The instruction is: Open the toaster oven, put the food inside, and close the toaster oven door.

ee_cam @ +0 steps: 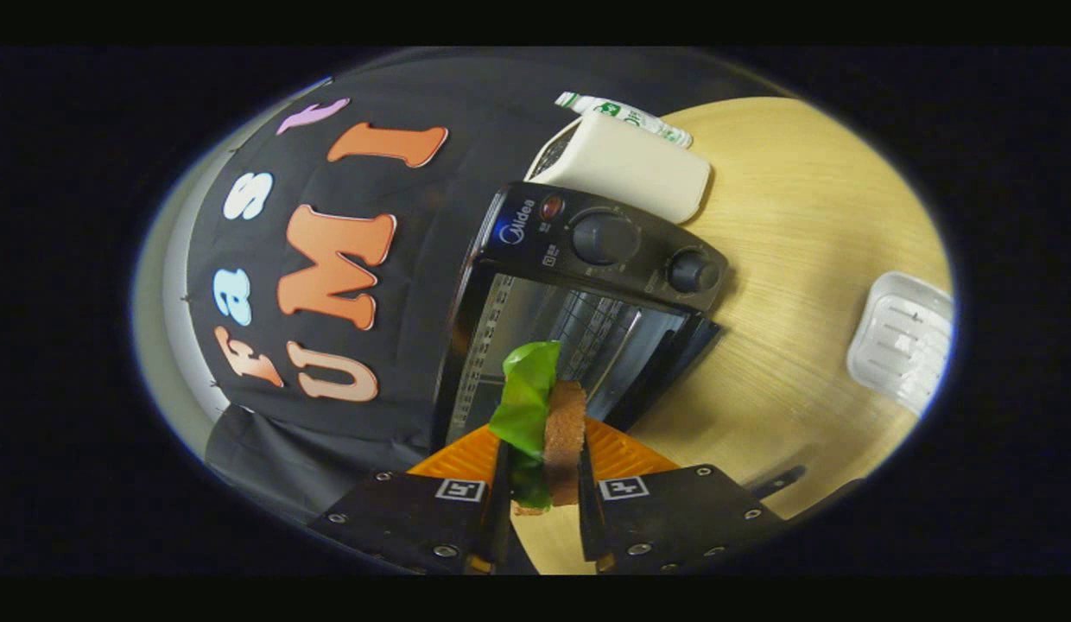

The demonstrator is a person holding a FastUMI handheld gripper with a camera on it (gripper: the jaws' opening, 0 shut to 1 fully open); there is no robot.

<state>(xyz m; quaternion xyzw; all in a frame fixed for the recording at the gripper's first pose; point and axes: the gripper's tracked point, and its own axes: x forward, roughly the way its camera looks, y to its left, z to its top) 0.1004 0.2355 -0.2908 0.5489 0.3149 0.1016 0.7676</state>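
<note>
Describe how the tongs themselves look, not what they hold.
The tongs have two flat dark blocks side by side, each studded with small screws and carrying a square black-and-white marker tag near its inner edge. Ribbed plates fan out ahead of the blocks.

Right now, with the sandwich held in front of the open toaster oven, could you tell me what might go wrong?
1. The gripper is shut on the sandwich at its lower part, and the lettuce leaf sticks out loose above the fingers; it could slip or snag.
2. The toaster oven looks tilted in this view, so the food might clip the door frame.
3. The open door lies close to the approach path.
</note>
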